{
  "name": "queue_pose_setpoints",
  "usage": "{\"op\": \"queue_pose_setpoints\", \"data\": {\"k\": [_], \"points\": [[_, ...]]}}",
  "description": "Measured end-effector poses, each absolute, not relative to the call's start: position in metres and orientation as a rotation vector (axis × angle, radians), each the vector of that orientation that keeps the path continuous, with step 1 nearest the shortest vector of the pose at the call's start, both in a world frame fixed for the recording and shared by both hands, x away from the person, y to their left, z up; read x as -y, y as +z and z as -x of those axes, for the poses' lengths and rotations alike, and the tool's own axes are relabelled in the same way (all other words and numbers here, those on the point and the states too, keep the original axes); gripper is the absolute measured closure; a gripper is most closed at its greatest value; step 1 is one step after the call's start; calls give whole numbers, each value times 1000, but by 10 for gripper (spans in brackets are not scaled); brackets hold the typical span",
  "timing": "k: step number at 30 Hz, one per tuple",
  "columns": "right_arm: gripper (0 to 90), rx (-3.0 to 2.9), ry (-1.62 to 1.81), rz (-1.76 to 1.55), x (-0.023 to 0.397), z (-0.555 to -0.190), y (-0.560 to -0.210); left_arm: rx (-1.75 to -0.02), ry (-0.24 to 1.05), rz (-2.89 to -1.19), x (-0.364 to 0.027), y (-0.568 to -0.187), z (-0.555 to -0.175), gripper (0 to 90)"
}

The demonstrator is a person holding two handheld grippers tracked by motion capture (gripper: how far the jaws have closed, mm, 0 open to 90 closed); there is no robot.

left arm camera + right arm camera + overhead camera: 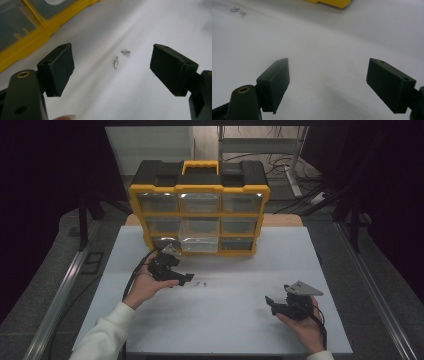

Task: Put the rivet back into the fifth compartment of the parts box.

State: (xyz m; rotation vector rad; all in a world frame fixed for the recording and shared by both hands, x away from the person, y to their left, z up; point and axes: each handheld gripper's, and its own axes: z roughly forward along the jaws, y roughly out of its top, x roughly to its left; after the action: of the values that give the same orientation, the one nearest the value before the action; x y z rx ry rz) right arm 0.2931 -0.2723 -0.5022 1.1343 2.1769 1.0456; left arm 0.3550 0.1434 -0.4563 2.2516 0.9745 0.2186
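Left gripper [186, 279] sits low over the white table [225, 320], just at 9 o'clock of two small metal screws [201, 283], jaws pointing at them. Jaws spread wide, nothing between the pads, no contact with either screw. In the left gripper view the two screws lie on the bare tabletop between and beyond the pads: one screw [115, 62] nearer, standing roughly along 12–6, the other screw [126, 51] just past it at about 1 o'clock, lying crosswise; near each other, can't tell if touching. Person's left hand [145, 285] cups the gripper body from below, sleeve coming in from 7 o'clock. Right gripper [272, 302] rests on the table well apart, at about 4 o'clock from the screws, jaws also spread wide and empty over bare table; right hand [305, 322] holds it from 6 o'clock. Yellow-and-black organiser case [199, 210] stands upright at the 12 o'clock edge of the table, clear drawers facing the person; screws lie in front of it, clear of its base.
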Motion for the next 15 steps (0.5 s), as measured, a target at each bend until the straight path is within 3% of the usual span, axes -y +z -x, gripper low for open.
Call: {"op": "queue_pose_setpoints", "data": {"k": [15], "points": [[195,-2176,1045,-1138,273,-293,-502,-982,207,-2285,-130,-476,-362,207]]}}
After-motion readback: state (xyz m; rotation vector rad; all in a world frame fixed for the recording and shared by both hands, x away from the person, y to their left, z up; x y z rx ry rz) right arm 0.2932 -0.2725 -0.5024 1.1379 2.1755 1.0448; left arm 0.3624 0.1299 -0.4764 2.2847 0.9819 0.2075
